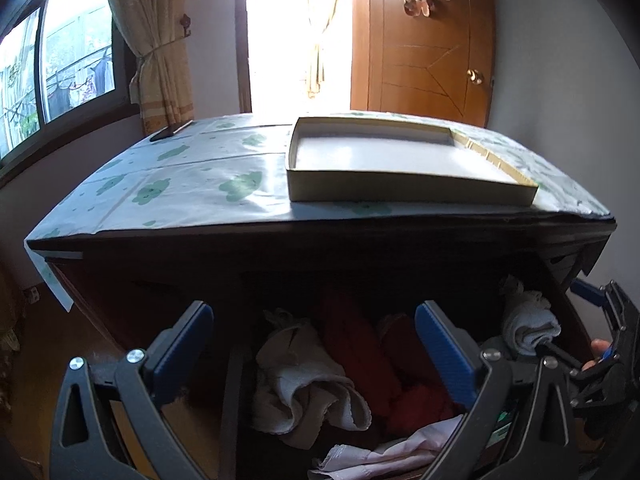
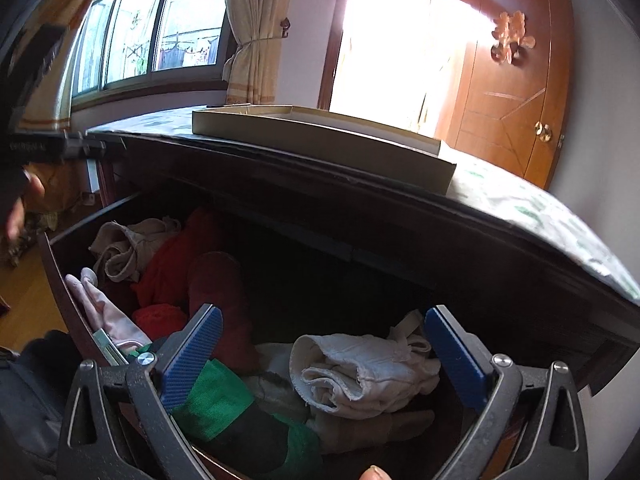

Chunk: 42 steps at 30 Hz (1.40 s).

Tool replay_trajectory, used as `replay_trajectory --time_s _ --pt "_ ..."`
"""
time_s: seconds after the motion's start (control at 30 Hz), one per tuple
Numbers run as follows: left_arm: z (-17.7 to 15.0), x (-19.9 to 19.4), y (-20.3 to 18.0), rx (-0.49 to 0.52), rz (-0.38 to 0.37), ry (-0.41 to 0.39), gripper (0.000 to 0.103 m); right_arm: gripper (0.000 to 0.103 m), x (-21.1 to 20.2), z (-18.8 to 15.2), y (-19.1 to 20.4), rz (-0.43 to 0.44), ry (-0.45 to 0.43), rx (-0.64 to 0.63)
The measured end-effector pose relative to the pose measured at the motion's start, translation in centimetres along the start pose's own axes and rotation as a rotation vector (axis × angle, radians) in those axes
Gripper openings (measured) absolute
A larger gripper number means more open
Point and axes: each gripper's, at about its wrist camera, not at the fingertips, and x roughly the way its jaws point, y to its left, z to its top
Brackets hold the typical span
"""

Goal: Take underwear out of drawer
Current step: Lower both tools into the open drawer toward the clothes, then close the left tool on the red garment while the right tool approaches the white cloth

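Our right gripper [image 2: 320, 354] hangs with jaws spread wide and empty over the rolled cream underwear [image 2: 360, 372] at the near right of the open drawer [image 2: 60, 276]; our left gripper [image 1: 314, 354] gapes equally over a beige roll [image 1: 304, 380] beside red garments [image 1: 360, 352]. The cloth looks light, soft and limp, so we'd pinch the thick rolled middle. The dresser top [image 1: 280, 236] overhangs the far side, with the tray [image 1: 400, 190] near its edge, leaving room mostly upward and toward us
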Motion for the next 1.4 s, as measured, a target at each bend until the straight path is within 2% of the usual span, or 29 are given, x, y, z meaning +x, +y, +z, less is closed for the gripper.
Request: replay_trajectory --time_s 0.1,0.27,0.5,0.7,0.8,0.97,1.4 --pt "0.0 1.6 -1.1 0.070 0.002 0.039 0.103 0.102 0.3 0.0 -0.5 0.028 0.027 0.039" --pt "0.0 3.4 -2.1 0.129 -0.001 0.085 0.103 0.102 0.8 0.4 0.3 0.031 0.092 -0.007" --pt "0.1 7.2 -3.0 0.186 -0.004 0.208 0.103 0.102 1.1 0.2 0.2 0.032 0.101 0.011" --pt "0.7 9.6 -3.6 0.171 -0.054 0.306 0.098 0.103 1.2 -0.1 0.4 0.034 0.098 0.007" --pt "0.7 10.7 -3.9 0.161 -0.071 0.355 0.088 0.103 1.4 0.0 0.4 0.039 0.112 -0.001" --pt "0.5 12.0 -4.6 0.178 -0.100 0.434 0.081 0.102 1.4 -0.1 0.3 0.035 0.108 0.007" --pt "-1.1 16.0 -5.7 0.180 -0.121 0.647 0.079 0.103 1.3 -0.4 0.1 0.033 0.087 0.025"
